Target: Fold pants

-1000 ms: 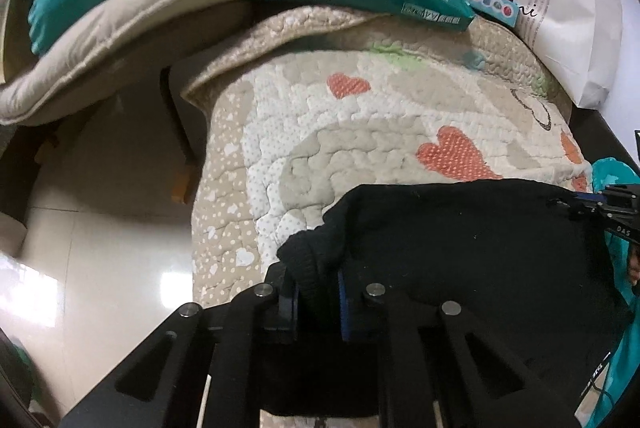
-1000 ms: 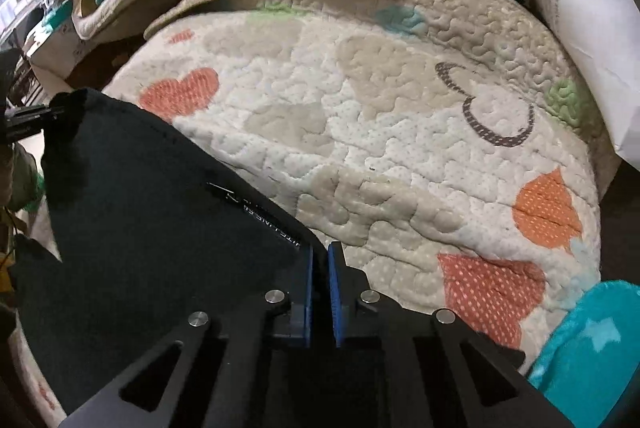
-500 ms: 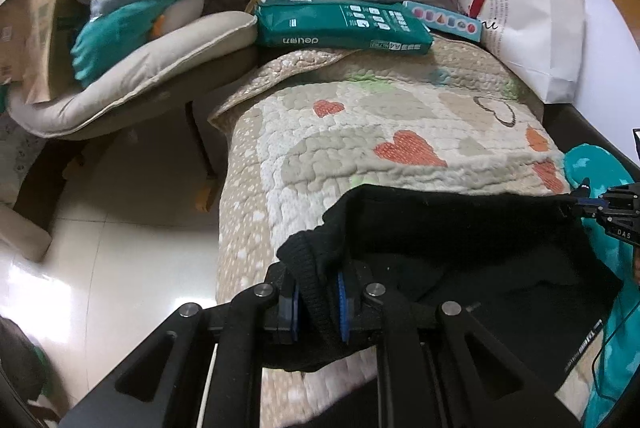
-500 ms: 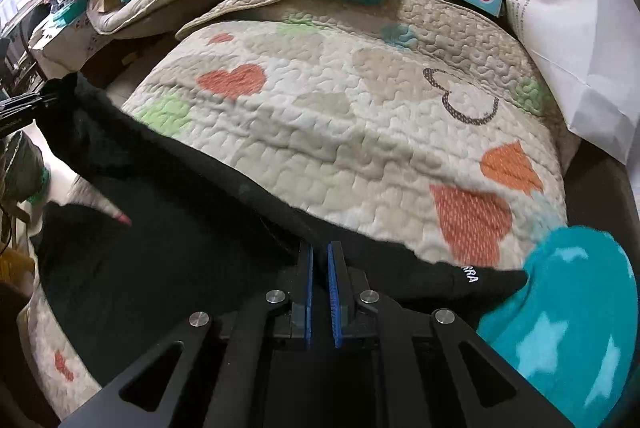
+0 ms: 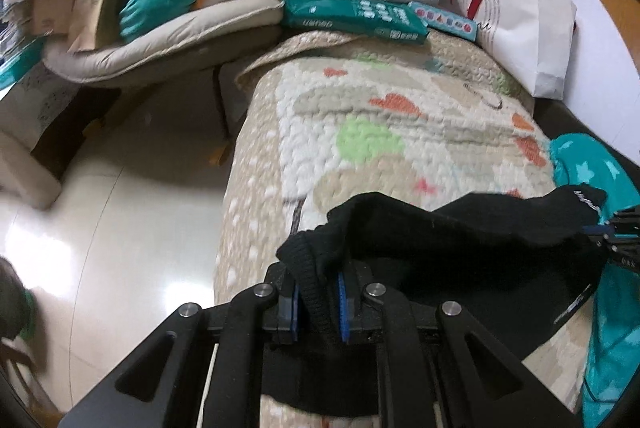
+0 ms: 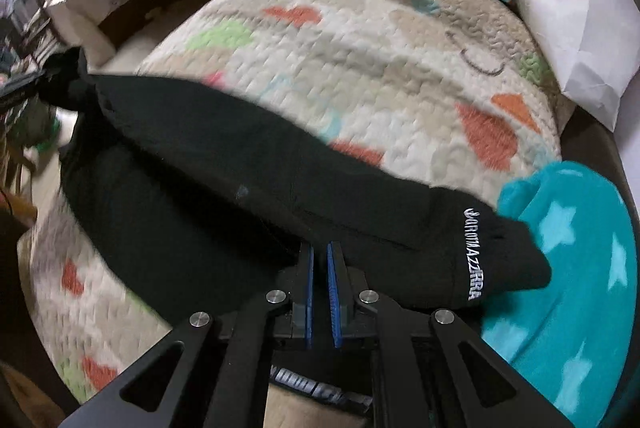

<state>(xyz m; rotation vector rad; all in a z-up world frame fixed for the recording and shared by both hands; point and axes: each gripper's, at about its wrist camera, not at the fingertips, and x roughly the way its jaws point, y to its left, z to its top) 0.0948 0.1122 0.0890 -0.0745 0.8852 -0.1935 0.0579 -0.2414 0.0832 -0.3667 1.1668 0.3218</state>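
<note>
Between both claws [image 5: 316, 304], black pants [image 5: 460, 240]

Black pants [image 6: 248, 163] with white lettering lie doubled across the quilt.

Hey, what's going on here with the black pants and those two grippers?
A person is folding black pants on a quilted, heart-patterned cover, using a handheld gripper in each hand. The left gripper is clamped on a ribbed edge of the fabric, and the right gripper is shut on the fabric on the opposite side. Together they hold one edge stretched above the rest of the pants. A teal star-print blanket lies beside them.
</note>
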